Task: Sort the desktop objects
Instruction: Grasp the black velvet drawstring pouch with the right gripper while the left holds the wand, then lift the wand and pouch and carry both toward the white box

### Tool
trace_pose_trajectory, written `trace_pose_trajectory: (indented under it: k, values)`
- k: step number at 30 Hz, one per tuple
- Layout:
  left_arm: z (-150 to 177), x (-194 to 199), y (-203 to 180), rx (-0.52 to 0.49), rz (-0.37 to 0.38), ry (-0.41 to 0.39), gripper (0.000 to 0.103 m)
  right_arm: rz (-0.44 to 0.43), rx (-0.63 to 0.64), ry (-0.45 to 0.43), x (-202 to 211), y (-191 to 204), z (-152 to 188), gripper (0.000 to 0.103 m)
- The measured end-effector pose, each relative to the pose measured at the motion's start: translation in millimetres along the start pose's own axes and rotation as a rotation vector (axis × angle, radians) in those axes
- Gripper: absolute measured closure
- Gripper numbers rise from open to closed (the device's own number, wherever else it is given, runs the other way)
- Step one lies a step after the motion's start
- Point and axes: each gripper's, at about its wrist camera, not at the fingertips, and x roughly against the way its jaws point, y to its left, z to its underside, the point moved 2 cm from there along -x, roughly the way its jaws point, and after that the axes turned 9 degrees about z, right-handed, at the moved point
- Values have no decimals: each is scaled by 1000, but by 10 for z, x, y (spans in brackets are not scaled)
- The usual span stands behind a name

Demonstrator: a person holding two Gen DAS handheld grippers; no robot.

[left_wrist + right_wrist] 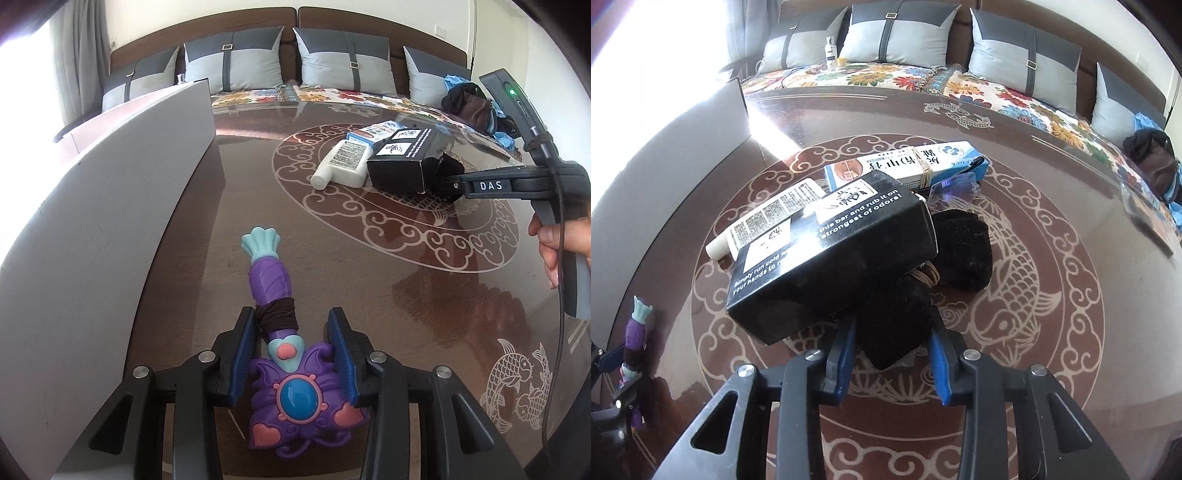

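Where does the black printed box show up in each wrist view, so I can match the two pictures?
Left wrist: black box lies upper right of centre, right beside the white bottle.
Right wrist: black box fills the centre, just ahead of the right gripper.
Shared landmark: the purple toy wand, at the lower left edge in the right wrist view.

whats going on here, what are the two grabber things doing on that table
A person is sorting things on a glass-topped table with a handheld gripper in each hand. The left gripper is clamped on a purple toy wand lying on the table beside a white board. The right gripper has its pads around a black fuzzy cloth item at the edge of a pile: a black box, a white bottle and a blue-and-white carton. Nothing looks lifted yet.
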Motion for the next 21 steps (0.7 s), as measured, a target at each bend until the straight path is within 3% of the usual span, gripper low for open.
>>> trace_pose_trajectory:
  k: [4,12,13,15,17,21]
  values:
    - [-1,6,0,12,9,4,63,-33,6,-34,278,-127,324,70]
    - [102,66,-206,-13,67,22,63,12,7,-75,913,-521,1553,66]
    - [115,68,-241,-24,62,24,63,27,-12,-76,939,-562,1640,62]
    - [137,81,-269,-24,42,24,62,54,-62,-66,948,-648,1733,34]
    - [143,100,-236,3,43,28,61,88,-103,-61,933,-699,1734,19]
    - [157,119,-146,33,40,46,44,106,-112,-38,831,-690,1602,14]
